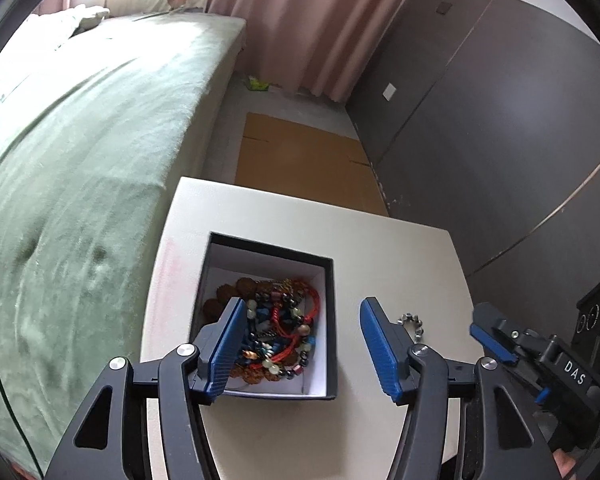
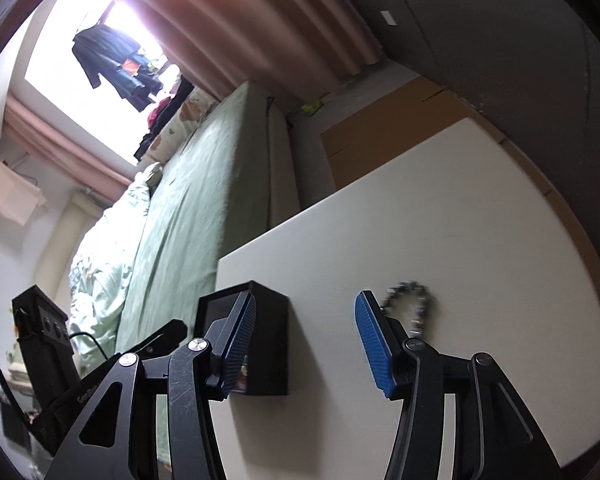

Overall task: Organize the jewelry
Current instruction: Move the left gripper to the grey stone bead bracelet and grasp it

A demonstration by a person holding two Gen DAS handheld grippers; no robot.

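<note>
Our left claw [image 1: 300, 344] hung spread wide above the one black box [image 1: 331, 320] on the white surface [image 1: 300, 216], its blue pads [image 1: 376, 344] gripping nothing. Our right claw [image 2: 306, 344] was tilted hard to one side, equally spread and empty, with the box at its left finger. We counted one silver beaded bracelet [image 1: 412, 322] lying loose on the surface just right of the box, and a tangled heap of beads and red cord [image 1: 278, 332] inside it, too knotted to count.
</note>
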